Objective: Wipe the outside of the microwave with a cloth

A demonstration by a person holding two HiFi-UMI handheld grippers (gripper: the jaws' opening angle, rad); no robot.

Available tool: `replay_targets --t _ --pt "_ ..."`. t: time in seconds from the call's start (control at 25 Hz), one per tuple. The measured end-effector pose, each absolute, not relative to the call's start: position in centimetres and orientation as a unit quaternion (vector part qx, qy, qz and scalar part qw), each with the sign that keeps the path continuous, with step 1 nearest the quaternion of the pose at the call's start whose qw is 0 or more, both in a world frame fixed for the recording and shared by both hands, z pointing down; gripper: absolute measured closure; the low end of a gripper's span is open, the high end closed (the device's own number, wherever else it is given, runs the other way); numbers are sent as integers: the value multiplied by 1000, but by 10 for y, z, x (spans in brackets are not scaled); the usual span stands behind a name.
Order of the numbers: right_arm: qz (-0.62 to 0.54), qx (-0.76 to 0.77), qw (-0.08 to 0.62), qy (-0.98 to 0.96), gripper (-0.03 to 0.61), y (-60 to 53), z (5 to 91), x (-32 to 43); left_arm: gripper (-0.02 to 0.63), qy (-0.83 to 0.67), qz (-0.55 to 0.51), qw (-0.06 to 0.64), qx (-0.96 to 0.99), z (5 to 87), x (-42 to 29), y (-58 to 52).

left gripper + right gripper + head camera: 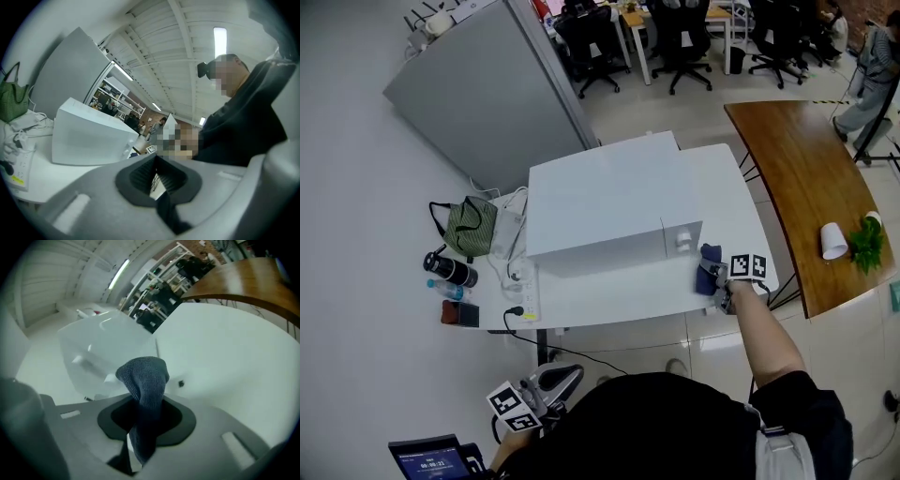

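Right claw (146, 425) clamped on the dark blue cloth (144, 380); it sticks up between my jaws, bunched. Cloth hangs just beside the front right corner of the white microwave (600, 202), which sits on a white table (609, 302). Left claw (157, 183) low by my body, off the table, jaws closed on nothing.

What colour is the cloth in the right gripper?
Dark blue-grey knitted cloth; clearest in the right gripper view.
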State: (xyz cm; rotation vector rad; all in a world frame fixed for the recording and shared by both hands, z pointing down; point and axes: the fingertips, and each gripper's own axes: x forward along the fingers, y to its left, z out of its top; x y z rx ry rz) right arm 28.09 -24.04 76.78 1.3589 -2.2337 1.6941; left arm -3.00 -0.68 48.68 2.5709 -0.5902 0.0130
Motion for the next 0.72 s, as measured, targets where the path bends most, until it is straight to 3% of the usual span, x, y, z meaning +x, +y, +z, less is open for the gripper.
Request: replay_targets --t 0.36,0.72 --pt "486 263 0 -833 486 -128 690 148 611 -227 -34 218 948 474 -67 11" --pt "406 278 -89 -866 483 -40 573 40 611 -177 -51 197 963 476 -175 67"
